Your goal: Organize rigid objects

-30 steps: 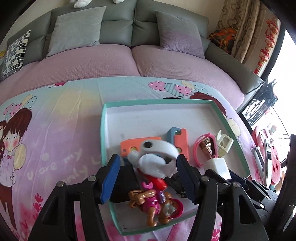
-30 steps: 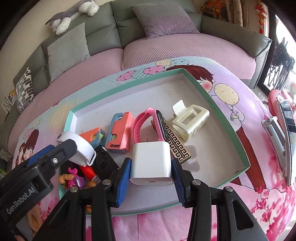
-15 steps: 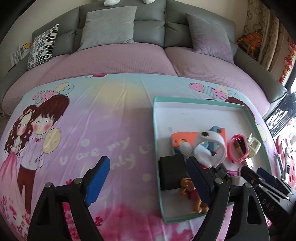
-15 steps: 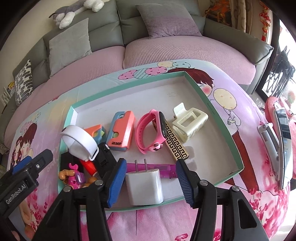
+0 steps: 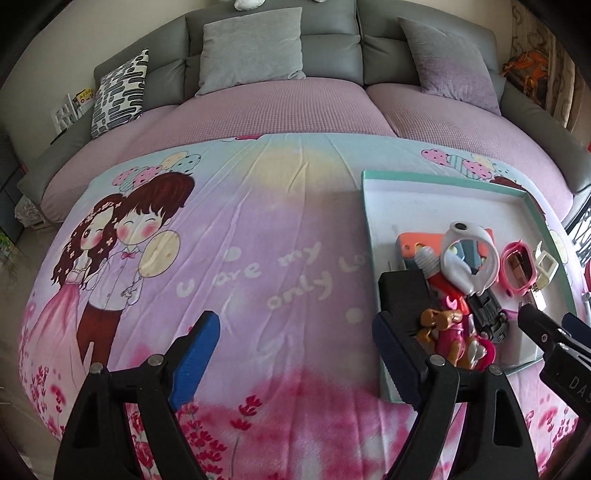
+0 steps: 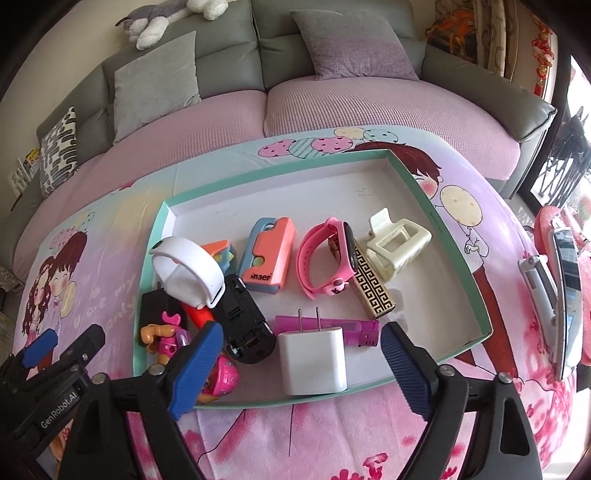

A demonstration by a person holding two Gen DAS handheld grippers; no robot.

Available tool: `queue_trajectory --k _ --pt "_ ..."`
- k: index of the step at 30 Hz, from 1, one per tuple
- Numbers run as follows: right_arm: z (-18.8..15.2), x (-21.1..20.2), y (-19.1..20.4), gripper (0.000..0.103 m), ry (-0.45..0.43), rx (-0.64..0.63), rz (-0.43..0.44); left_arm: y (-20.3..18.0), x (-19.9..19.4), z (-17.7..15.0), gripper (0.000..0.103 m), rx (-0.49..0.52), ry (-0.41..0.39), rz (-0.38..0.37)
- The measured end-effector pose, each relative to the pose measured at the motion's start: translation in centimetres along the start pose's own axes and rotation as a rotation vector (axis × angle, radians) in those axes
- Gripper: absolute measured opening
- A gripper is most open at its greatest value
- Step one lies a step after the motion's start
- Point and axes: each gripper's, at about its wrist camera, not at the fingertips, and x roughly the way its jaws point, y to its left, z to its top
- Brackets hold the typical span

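Note:
A teal-rimmed white tray (image 6: 458,251) (image 5: 369,206) lies on the cartoon blanket. It holds a white charger (image 6: 314,360), purple lighter (image 6: 364,328), pink watch (image 6: 325,258), cream hair claw (image 6: 397,242), gold-black lighter (image 6: 373,293), orange-blue case (image 6: 267,254), white band (image 6: 186,269) (image 5: 467,258), black toy car (image 6: 245,325) and pink dog figure (image 6: 166,336) (image 5: 450,332). My right gripper (image 6: 299,369) is open, its fingers on either side of the charger, apart from it. My left gripper (image 5: 295,354) is open and empty over the blanket, left of the tray.
A grey sofa with cushions (image 5: 251,48) and a plush toy (image 6: 166,18) stands behind. White and red items (image 6: 561,295) lie on the blanket right of the tray. My left gripper shows in the right wrist view (image 6: 44,354).
My right gripper let go of the white charger in the tray and opened wide, drawing back. My left gripper let go of the white band, opened, and moved left off the tray.

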Motion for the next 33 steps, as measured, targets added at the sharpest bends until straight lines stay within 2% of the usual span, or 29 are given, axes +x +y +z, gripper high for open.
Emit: queue_trajectory --k 3,9,15,25,33 --pt "-0.1 -0.2 0.3 0.101 -0.004 -0.006 0.002 0.7 -0.1 -0.4 0.085 -0.013 0.003 0.006" --pt "-0.6 -0.5 0.8 0.103 0.001 -0.02 0.0 1.3 0.1 -1.1 0.085 -0.001 0.02 0.04" --pt "-1.1 -1.0 1.2 0.103 -0.001 -0.041 -0.003 1.9 0.3 -2.1 0.085 -0.003 0.035 0.04" --pt "-2.0 -0.9 1.8 0.103 0.02 -0.065 -0.005 4.0 -0.2 -2.3 0.085 -0.106 0.022 -0.049" --pt "-2.0 -0.8 2.0 0.103 0.023 -0.071 -0.005 3.8 0.3 -2.5 0.085 -0.059 0.05 -0.006"
